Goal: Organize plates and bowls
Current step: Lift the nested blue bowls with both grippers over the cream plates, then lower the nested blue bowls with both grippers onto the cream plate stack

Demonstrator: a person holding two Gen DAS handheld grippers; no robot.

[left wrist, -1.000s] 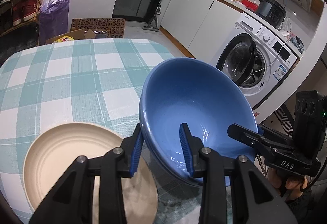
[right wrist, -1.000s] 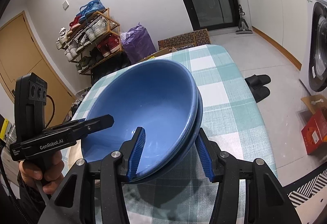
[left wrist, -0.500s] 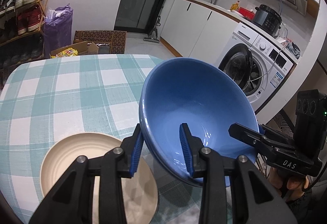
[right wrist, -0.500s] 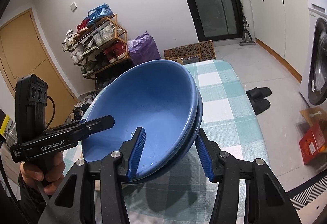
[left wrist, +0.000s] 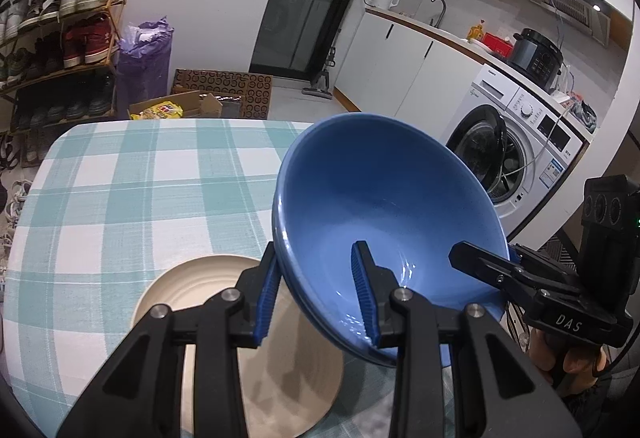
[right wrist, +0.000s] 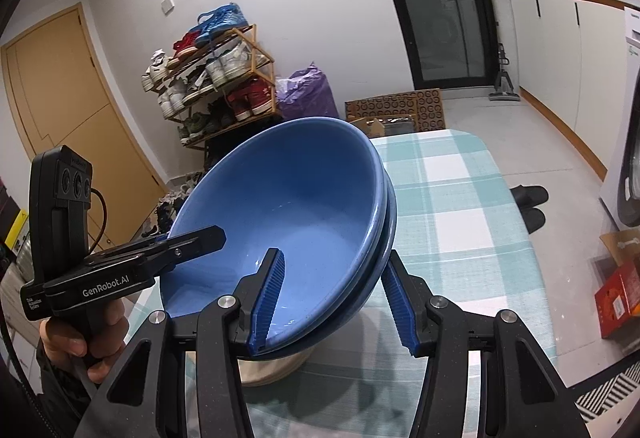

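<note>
A kitchen corner with white cabinets and a washing machine (left wrist: 516, 162) lies behind a surface (left wrist: 120, 190) covered in a teal-and-white checked cloth. The left hand-held gripper (left wrist: 316, 298) clamps the near left rim of the blue bowls (left wrist: 380, 222), one blue pad inside the upper bowl and the other outside against the wall; its jaws stand narrowly apart, closed on the rim. The right hand-held gripper (right wrist: 332, 298) grips the opposite rim the same way, one pad inside and one outside, its jaws a little wider and pressed on both stacked walls. In the right wrist view two bowls show, nested one in the other, their rims just offset at the right edge. The stack is tilted, its opening leaning toward the left hand-held gripper's camera, and it is held clear above the surface. Below the bowls and to their left lies a cream plate (left wrist: 192, 302) with faint rings, flat on the cloth near the front edge; the bowls' shadow falls across it. A hand (right wrist: 80, 342) grasps the left hand-held gripper's handle at the left of the bowls. Beyond the bowls, past the far edge of the surface, stand a shoe rack (right wrist: 216, 78), a purple bag (right wrist: 308, 94) and a dark glass door (right wrist: 440, 2).
</note>
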